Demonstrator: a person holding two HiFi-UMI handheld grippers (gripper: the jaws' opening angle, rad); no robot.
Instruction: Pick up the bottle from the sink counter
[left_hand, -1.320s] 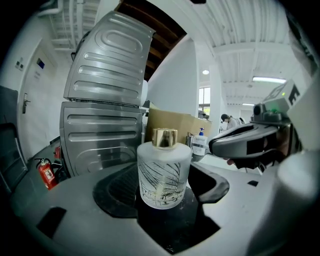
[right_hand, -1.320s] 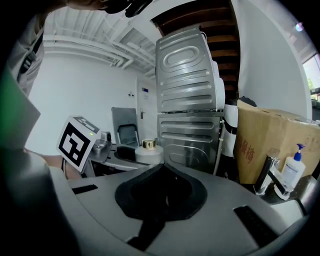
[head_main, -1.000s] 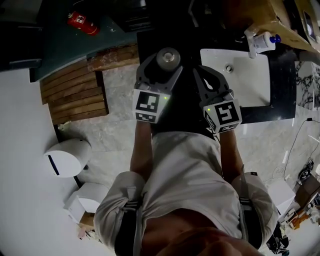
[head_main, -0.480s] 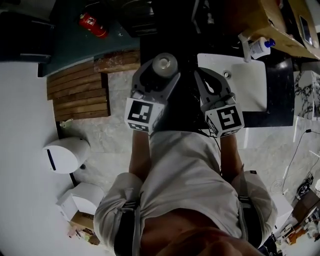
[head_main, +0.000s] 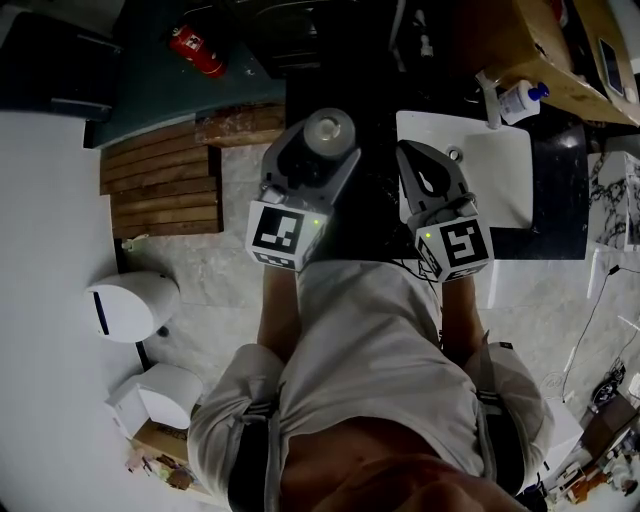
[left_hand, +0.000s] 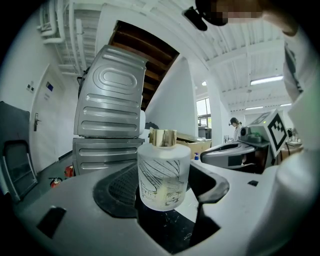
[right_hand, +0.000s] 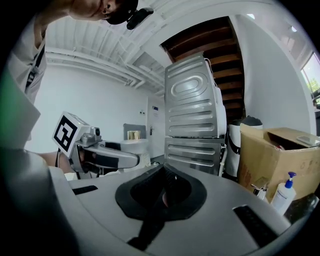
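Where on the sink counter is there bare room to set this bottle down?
Bare: the black counter strip right of the white basin. Crowded: the back edge, with faucet, pump bottle and cardboard box.

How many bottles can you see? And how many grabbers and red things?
Bottles: 2, the frosted bottle in the left gripper and the pump bottle by the sink
Grippers: 2, left gripper and right gripper
Red fire extinguisher: 1
Total: 5
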